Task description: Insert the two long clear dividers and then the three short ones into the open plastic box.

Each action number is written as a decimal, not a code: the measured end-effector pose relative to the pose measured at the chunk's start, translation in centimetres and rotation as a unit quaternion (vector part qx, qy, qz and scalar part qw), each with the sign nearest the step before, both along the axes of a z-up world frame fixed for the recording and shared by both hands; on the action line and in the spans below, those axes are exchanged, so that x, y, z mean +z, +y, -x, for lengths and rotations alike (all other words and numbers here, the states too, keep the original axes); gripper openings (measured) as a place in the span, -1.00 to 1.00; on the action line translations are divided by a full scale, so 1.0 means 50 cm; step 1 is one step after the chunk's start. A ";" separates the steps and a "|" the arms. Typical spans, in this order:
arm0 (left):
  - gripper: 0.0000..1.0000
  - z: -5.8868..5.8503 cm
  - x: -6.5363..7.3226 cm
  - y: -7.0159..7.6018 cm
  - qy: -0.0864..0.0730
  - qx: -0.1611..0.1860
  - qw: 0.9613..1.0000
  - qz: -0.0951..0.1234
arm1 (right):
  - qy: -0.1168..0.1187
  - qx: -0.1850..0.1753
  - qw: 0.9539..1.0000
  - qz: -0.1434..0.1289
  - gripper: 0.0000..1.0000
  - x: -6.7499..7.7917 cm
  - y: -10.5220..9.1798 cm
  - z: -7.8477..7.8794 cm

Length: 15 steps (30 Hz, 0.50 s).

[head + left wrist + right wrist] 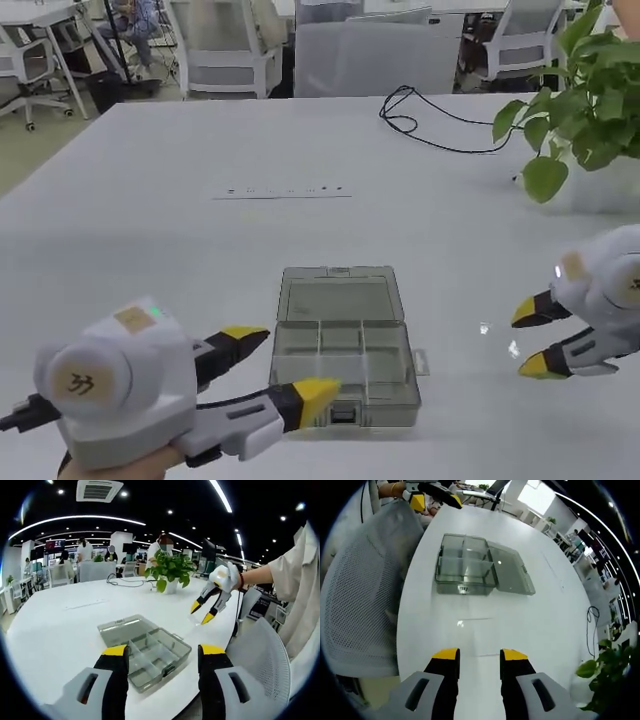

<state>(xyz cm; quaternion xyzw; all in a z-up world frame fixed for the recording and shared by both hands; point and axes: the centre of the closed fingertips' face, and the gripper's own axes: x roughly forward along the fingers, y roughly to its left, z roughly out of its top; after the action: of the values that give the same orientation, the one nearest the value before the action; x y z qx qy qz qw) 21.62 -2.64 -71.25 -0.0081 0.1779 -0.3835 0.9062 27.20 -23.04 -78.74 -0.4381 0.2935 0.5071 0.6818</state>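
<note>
My left claw (287,362) hung released and empty at the near left corner of the open plastic box (408,362), which sat on the desk (150,230) with clear dividers (340,352) crossing its tray. My right claw (528,340), also released, hovered well apart on the box's right.

**Plastic, mesh and a matt tabletop**

The box (335,300) is clear, smoky, glossy plastic. The table (150,220) beneath is white, smooth and matt. At the box's 3 o'clock, the right gripper (526,343) has a white matt plastic shell. The chair (355,590) back is grey mesh.
</note>
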 end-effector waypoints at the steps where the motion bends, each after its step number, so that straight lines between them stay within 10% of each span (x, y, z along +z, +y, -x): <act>1: 0.01 0.000 0.001 -0.003 0.006 -0.001 1.000 0.009 | -0.006 0.006 1.000 -0.002 -0.36 0.004 0.010 0.000; 15: -0.26 -0.003 0.013 -0.028 0.055 0.008 0.993 0.101 | -0.062 0.051 0.996 -0.044 -0.36 0.067 0.120 0.000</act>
<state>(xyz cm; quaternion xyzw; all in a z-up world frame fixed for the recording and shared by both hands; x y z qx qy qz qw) 21.77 -4.03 -70.58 -0.1219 0.1875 -0.3912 0.8927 27.23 -17.04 -75.38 -0.4525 0.2055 0.5258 0.6904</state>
